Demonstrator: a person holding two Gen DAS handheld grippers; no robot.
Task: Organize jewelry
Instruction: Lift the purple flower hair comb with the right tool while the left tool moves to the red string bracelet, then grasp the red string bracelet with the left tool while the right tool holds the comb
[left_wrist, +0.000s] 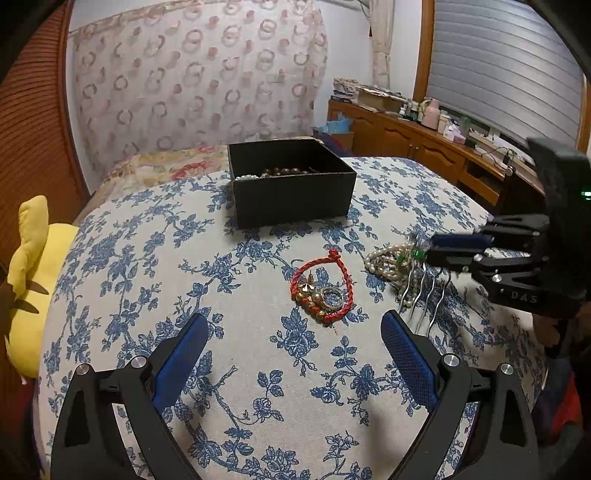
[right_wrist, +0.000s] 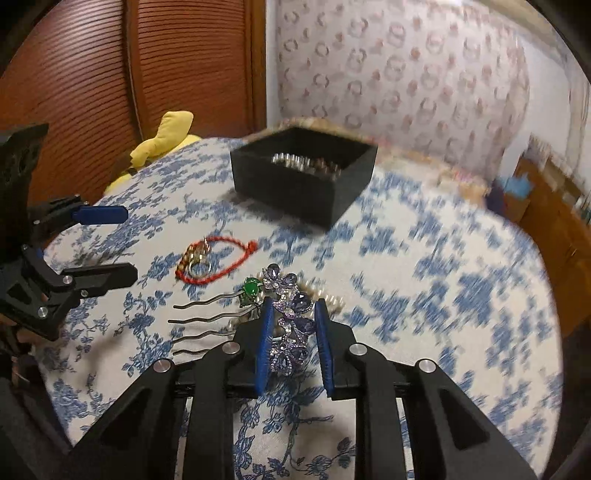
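- Jewelry lies scattered on a bed covered with a blue floral cloth (left_wrist: 258, 369), seen from two gripper cameras.
- Right gripper (right_wrist: 291, 306) has its two blue-padded fingers closed in around a purple rhinestone flower hair comb (right_wrist: 290, 314); the fingers sit on either side of the jeweled top. Firm contact on both sides cannot be confirmed.
- Long axis of the comb's jeweled top runs along the gripper fingers, pointing away from the camera toward the black box. Its wavy metal prongs (right_wrist: 203, 321) stick out sideways to the left in the right wrist view, roughly level with the cloth.
- From the left wrist view the same comb (left_wrist: 424, 288) sits at the right, prongs pointing down toward the camera, over a pile of pearl strands (left_wrist: 388, 266) with a small green stone (left_wrist: 417, 254) beside it.
- Left gripper (left_wrist: 293, 325) hangs above the cloth with its fingers spread wide, holding nothing.
- Red braided cord bracelet (left_wrist: 321, 288) lies just ahead of the left gripper, looped around gold beads and a ring (left_wrist: 330, 297).
- Black open box (left_wrist: 291, 184) stands farther back on the bed, well apart from the loose pieces, already holding beads.
- Yellow plush toy (left_wrist: 33, 273) lies at the bed's left edge.
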